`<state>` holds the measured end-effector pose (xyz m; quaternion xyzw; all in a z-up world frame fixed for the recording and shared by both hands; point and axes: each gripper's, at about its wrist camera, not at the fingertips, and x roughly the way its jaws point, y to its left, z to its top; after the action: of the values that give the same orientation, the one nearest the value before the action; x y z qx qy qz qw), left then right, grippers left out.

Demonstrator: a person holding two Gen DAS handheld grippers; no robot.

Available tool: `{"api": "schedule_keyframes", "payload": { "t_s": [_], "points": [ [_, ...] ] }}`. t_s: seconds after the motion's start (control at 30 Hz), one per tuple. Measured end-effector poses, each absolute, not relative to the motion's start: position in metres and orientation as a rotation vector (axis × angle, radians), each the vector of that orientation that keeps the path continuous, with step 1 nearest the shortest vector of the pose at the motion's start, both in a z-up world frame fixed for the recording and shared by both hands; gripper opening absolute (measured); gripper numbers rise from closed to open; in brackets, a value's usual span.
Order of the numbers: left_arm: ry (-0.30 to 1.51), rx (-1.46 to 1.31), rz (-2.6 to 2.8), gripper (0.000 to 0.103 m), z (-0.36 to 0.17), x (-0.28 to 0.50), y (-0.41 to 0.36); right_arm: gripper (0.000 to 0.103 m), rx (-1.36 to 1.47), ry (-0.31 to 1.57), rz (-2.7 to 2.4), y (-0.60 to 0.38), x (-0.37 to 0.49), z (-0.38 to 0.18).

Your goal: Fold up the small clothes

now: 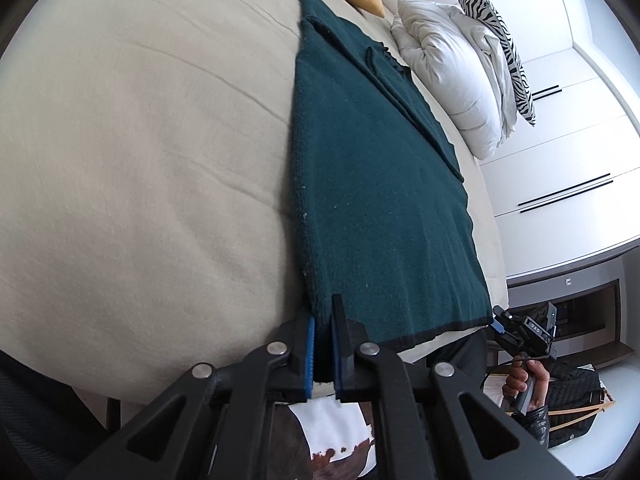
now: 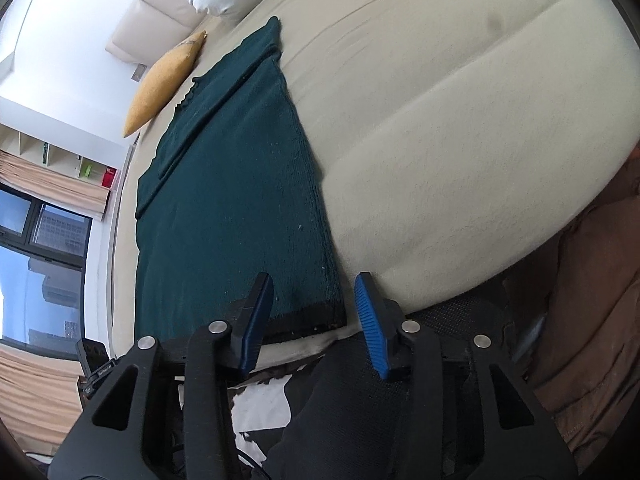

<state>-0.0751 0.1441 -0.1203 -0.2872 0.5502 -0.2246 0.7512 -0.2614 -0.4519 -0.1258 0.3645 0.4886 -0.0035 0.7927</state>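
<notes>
Sweater (image 1: 372,200) lies flat on the bed (image 1: 140,160), hem at the near edge. Pillows (image 1: 452,76) and cushion (image 2: 160,84) at the far edge behind it.

Teal garment (image 1: 372,208) — matt, nubby knit; bed cover (image 1: 140,160) — smooth cloth.

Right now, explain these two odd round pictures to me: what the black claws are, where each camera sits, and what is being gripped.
There is no robot here. A person holds a two-finger clamp in each hand, and a wide-angle camera on each clamp looks along its fingers.

The left camera shows the left gripper pinched shut on a near corner of the green knitted garment. The right camera shows the right gripper, jaws apart around the other near corner without pressing it.

The garment lies flat on a cream bed, with a yellow cushion and white pillows beyond.
</notes>
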Motion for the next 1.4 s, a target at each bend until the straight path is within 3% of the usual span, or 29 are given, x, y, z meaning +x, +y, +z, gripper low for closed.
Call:
{"api": "schedule_keyframes", "payload": {
  "t_s": [0.07,0.17,0.57,0.83,1.4],
  "points": [
    [1.194,-0.627,-0.494,0.007,-0.118,-0.075,0.146,0.020,0.785,1.065,-0.003,-0.451,-0.260,-0.129],
    [1.177,-0.613,-0.503,0.006,-0.112,-0.077,0.147,0.008,0.771,1.081,0.004,-0.447,-0.258,-0.132],
    [1.077,-0.685,-0.552,0.006,-0.081,-0.078,0.154,0.006,0.739,1.016,0.058,-0.439,-0.265,-0.105],
    [0.959,-0.813,-0.580,0.006,-0.051,-0.059,0.168,0.006,0.872,0.811,0.145,-0.449,-0.250,-0.067],
    [0.835,-0.930,-0.569,0.006,-0.019,0.083,0.172,0.006,0.907,0.628,0.144,-0.467,-0.091,-0.012]
  ]
}}
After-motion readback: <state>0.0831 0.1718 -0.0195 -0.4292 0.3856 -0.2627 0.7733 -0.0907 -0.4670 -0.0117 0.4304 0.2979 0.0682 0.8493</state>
